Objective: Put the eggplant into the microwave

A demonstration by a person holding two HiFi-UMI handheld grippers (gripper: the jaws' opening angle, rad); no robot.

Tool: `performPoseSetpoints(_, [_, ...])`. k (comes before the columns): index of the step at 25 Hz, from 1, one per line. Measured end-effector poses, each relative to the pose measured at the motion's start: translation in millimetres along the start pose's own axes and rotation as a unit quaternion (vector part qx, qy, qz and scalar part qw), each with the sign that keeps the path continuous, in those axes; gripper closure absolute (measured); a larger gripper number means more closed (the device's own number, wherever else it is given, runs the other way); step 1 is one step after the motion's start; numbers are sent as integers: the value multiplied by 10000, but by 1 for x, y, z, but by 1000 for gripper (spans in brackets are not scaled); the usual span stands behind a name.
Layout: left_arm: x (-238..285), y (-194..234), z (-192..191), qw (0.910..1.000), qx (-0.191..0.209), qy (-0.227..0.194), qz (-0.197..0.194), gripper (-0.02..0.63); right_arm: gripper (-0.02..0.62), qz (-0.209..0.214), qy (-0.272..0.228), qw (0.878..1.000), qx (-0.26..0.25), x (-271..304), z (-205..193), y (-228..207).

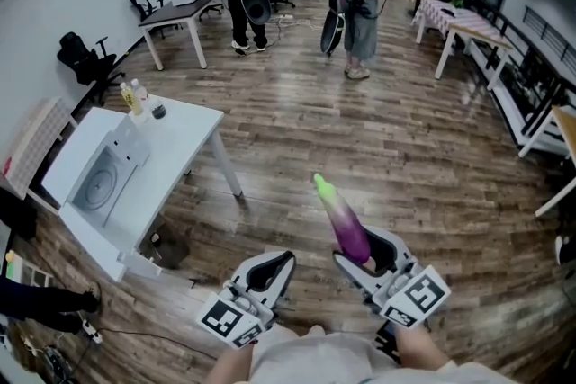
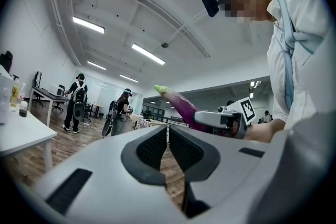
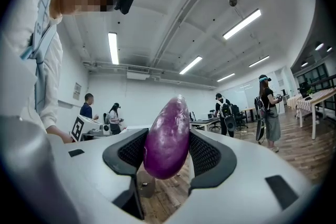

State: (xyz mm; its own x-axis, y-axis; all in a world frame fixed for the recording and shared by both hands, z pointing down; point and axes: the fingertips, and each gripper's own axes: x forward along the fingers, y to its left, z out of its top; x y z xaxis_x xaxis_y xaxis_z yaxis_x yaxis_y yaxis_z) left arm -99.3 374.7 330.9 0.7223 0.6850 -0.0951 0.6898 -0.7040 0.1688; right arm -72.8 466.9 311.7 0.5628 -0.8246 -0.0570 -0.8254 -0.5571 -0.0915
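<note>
Inside the right claw point(image 3: 168, 150), the eggplant point(image 3: 169, 131) sits clamped.

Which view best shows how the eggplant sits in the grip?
The right gripper view: the eggplant fills the gap between the right gripper's jaws, clamped on both sides. The head view shows its whole length, green stem end pointing away from the person. The left gripper view catches its stem half side-on.

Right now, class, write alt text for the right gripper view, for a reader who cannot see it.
The right hand-held gripper is shut on a purple eggplant that sticks out between its jaws. Behind it are a wood floor, strip lights and several people standing.
</note>
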Motion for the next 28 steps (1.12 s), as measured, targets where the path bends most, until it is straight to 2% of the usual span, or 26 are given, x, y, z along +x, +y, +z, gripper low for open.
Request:
performPoseSetpoints(9, [-10, 57, 20, 9995, -10, -146, 297, 589, 336, 350, 110, 9993, 42, 65, -2, -1])
performPoseSetpoints(19, [-35, 156, 61, 9979, 70, -320, 559, 589, 336, 681, 91, 9976, 61, 177, 5, 8])
performPoseSetpoints(28, [-88, 234, 104, 9946, 290, -550, 833, 589, 336, 1090, 94, 9940, 41, 288, 3, 50])
